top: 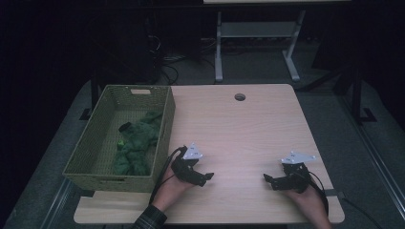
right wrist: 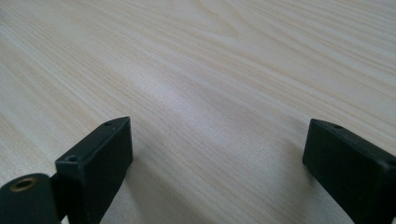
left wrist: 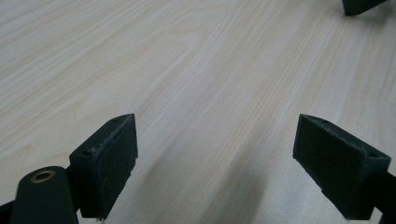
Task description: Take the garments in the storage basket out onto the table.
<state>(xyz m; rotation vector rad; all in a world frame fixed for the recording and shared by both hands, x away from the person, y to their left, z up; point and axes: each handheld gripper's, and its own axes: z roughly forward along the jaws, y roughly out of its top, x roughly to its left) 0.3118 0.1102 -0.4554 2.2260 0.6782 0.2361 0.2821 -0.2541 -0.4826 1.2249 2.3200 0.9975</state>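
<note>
Both grippers rest low over the light wooden table (top: 239,133) near its front edge, pointing toward each other. My left gripper (top: 206,178) is open, its jaws wide apart with bare wood between them (left wrist: 215,154). My right gripper (top: 268,180) is open too, nothing between its jaws (right wrist: 219,163). In the left gripper view a dark tip of the right gripper (left wrist: 362,5) shows at the top right corner. A woven green basket (top: 95,143) stands at the table's left side and holds crumpled green cloth (top: 136,145).
A round cable hole (top: 239,97) sits near the table's far edge. Beyond the table are a white desk frame (top: 258,43) and cables on the dark floor. A black cable trails from each gripper off the front edge.
</note>
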